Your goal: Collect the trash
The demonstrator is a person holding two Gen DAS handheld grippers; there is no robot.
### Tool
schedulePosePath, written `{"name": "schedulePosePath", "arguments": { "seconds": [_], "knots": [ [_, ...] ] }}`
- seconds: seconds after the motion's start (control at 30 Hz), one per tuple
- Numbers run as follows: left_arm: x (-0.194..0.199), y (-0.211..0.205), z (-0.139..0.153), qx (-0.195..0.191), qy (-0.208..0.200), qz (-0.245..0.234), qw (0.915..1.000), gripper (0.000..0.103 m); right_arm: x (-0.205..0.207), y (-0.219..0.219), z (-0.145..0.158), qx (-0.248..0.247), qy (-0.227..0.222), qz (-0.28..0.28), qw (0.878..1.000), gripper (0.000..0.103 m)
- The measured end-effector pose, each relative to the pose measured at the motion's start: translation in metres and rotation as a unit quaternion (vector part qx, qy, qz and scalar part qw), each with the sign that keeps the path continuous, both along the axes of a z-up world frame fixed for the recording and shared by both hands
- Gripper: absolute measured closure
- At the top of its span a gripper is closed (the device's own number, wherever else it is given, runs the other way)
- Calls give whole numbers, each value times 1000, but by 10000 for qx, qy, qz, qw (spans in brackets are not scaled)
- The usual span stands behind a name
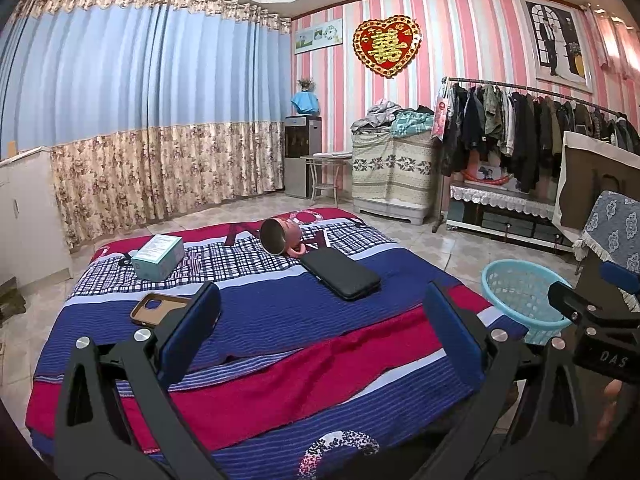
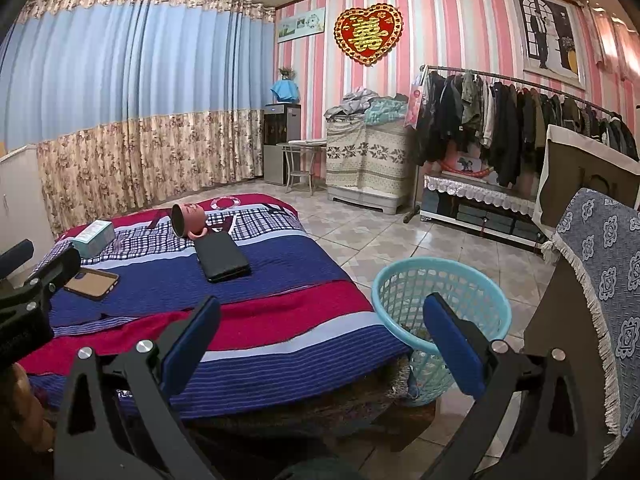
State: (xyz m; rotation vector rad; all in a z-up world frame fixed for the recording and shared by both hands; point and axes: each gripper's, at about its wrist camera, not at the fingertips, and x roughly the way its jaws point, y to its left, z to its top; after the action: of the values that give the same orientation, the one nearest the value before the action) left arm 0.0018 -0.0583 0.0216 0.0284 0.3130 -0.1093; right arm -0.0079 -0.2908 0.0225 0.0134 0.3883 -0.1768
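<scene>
A low surface under a striped red and blue blanket [image 1: 256,320] holds a teal box [image 1: 157,257], a brown phone case [image 1: 154,309], a black case [image 1: 340,274] and a pink mug [image 1: 280,236] lying on its side. A light blue mesh basket [image 1: 524,300] stands on the floor at its right. My left gripper [image 1: 320,332] is open and empty above the blanket's near part. My right gripper [image 2: 320,344] is open and empty over the blanket's right edge, beside the basket [image 2: 440,312]. The same items show in the right wrist view: box [image 2: 94,238], phone case [image 2: 92,283], black case [image 2: 222,258], mug [image 2: 188,220].
A chair with a blue patterned cover [image 2: 600,280] stands close on the right. A clothes rack [image 1: 540,132], a low cabinet [image 1: 504,212], a covered chest [image 1: 392,168] and a water dispenser [image 1: 302,152] line the far wall. A white cabinet [image 1: 28,216] is at left. Tiled floor [image 2: 400,232] lies beyond.
</scene>
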Motion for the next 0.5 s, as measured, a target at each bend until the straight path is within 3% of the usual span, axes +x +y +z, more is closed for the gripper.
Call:
{"name": "schedulePosePath", "arguments": {
  "seconds": [0.5],
  "knots": [
    [0,-2,1,3,13,-5,10000,5,-1,-3,0,38,-11,-33,10000,4]
  ]
}}
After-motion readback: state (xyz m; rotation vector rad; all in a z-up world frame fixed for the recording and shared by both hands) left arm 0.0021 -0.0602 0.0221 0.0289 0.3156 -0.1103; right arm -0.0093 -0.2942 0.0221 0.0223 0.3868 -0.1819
